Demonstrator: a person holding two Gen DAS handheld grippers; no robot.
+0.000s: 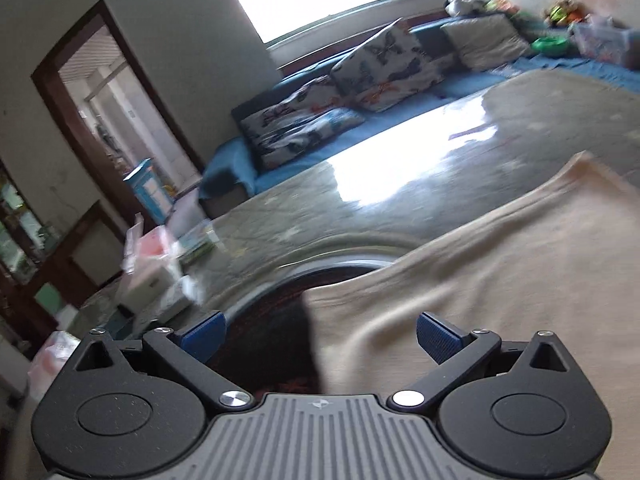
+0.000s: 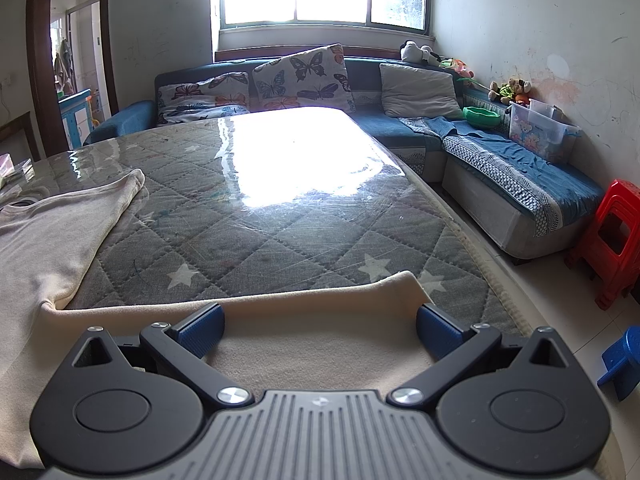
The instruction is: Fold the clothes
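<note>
A cream long-sleeved garment [image 2: 60,248] lies spread on the quilted table [image 2: 260,216]. In the right wrist view its sleeve [image 2: 320,344] runs across the near edge under my right gripper [image 2: 320,330], which is open and holds nothing. One sleeve end [image 2: 128,188] lies folded at the far left. In the left wrist view the same cream cloth [image 1: 500,272] fills the right side. My left gripper [image 1: 320,334] is open above the garment's left edge, with dark floor [image 1: 276,320] showing between its fingers. That view is tilted and blurred.
A blue corner sofa with butterfly cushions [image 2: 300,76] stands behind the table. A red stool [image 2: 612,240] and a blue stool [image 2: 624,360] stand on the floor at right. A plastic storage box [image 2: 540,132] sits on the sofa. Papers and bags [image 1: 160,264] lie at the table's left end.
</note>
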